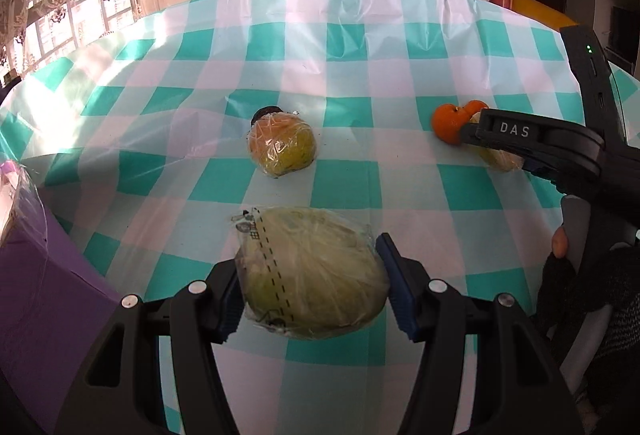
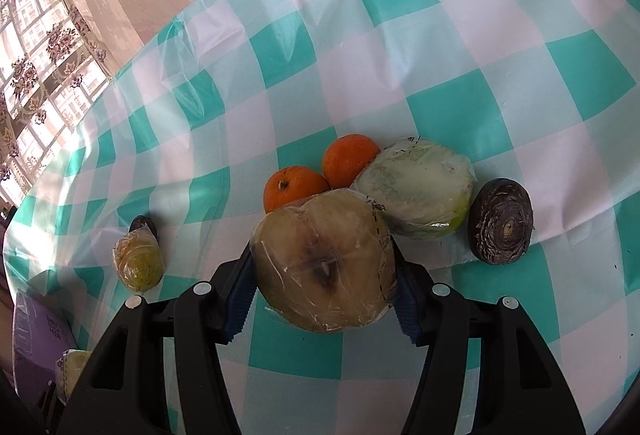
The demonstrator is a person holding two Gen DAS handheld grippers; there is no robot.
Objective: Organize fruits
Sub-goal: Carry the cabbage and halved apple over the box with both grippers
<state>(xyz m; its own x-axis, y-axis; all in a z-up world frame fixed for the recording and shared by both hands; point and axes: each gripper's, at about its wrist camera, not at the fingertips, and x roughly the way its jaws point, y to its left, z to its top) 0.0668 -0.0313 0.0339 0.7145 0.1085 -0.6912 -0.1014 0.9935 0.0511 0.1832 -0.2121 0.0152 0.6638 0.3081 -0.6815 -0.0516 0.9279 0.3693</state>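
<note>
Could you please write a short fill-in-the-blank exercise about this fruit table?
1. The tablecloth has teal and white ____.
2. In the right wrist view, two bare ____ lie behind the wrapped brown-spotted half.
3. The left gripper has its jaws on a wrapped pale green ____.
4. The box at the left edge is ____.

Missing words: checks; oranges; cabbage; purple

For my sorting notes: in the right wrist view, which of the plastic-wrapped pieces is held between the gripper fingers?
The brownish wrapped piece with the dark centre; the right gripper clamps it. The pale green wrapped piece and the small yellow-green one lie free.
</note>
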